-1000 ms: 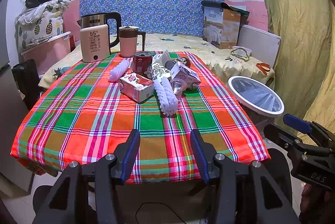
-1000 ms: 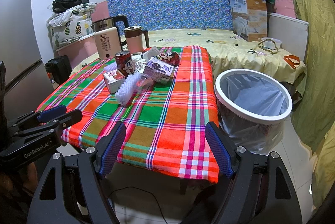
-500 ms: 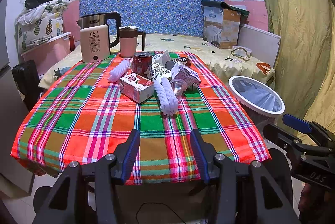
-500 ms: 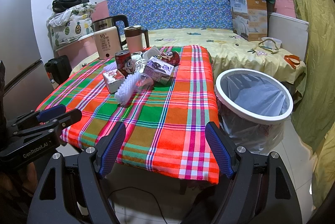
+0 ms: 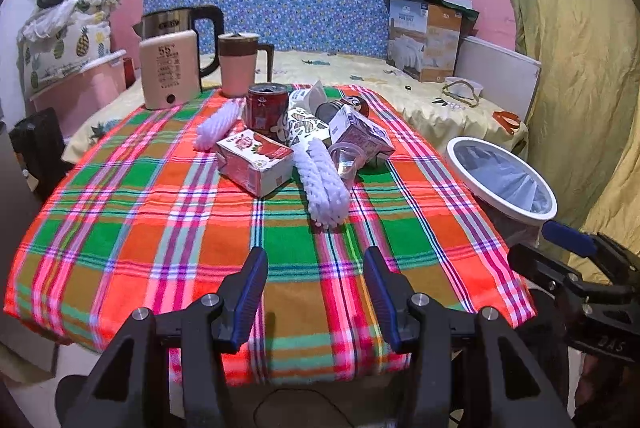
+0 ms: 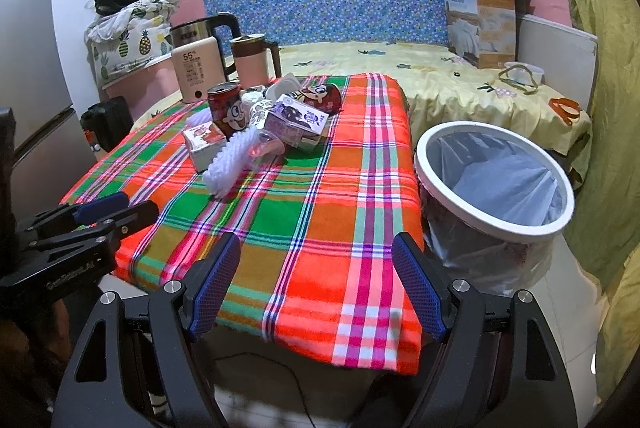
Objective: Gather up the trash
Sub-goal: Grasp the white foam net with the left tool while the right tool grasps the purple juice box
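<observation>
A heap of trash lies in the middle of the plaid table: a red-and-white carton (image 5: 254, 159), a white foam net (image 5: 324, 180), a second foam net (image 5: 216, 124), a red can (image 5: 266, 110), a purple carton (image 5: 360, 138), a clear plastic cup (image 5: 348, 164) and a patterned paper cup (image 5: 302, 124). The heap also shows in the right wrist view (image 6: 256, 124). A white-rimmed bin with a liner (image 6: 494, 180) stands right of the table. My left gripper (image 5: 316, 292) is open and empty at the table's near edge. My right gripper (image 6: 316, 284) is open and empty, farther right.
An electric kettle (image 5: 172, 68) and a pink jug (image 5: 240, 62) stand at the table's far left. Behind is a bed with a cardboard box (image 5: 428, 44). A yellow curtain (image 5: 572, 48) hangs at the right. A fridge (image 6: 28, 76) stands at the left.
</observation>
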Demonstrator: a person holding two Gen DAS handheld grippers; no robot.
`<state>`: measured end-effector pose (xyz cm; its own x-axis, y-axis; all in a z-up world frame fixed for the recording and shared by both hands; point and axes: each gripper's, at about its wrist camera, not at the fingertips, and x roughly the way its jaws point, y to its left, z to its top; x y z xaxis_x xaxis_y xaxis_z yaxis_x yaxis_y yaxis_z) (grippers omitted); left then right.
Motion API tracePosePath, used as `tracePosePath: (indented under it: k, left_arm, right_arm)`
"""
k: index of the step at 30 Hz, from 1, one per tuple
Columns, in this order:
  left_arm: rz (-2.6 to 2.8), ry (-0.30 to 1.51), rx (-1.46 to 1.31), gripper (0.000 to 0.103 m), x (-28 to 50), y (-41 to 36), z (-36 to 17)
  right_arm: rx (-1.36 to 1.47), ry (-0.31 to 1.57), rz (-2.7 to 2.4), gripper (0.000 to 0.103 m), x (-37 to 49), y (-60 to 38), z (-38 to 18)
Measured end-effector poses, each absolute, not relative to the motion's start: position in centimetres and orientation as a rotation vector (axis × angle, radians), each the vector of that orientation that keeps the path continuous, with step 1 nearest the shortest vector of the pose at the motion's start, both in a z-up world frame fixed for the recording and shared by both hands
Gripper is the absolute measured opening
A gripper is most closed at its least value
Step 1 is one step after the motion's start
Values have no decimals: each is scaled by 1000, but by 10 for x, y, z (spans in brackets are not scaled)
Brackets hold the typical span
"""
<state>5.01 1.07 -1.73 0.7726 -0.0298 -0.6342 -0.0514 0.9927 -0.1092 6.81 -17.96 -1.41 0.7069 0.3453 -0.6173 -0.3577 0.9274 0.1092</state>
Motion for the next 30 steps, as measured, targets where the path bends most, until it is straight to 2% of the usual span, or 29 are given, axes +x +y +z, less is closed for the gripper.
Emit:
tracePosePath:
  k: [21, 23, 24, 25, 30]
  left_arm:
    - [-10, 766, -175, 49, 157, 16, -46]
    - [-10, 772, -175, 41, 158, 18, -51]
    - [-8, 778, -175, 30, 159, 19, -53]
    - [-6, 782, -177, 28, 159, 20, -56]
    - [-20, 782, -198, 27, 152, 25, -64]
  right_arm:
    - [49, 716, 442, 79, 150, -163, -15]
    - [61, 727, 460, 79, 158, -158, -15]
    - [71, 731, 471, 79, 162, -155, -15]
    - [81, 736, 481, 79, 167, -152, -15]
    - [144, 772, 508, 79, 188, -145, -19]
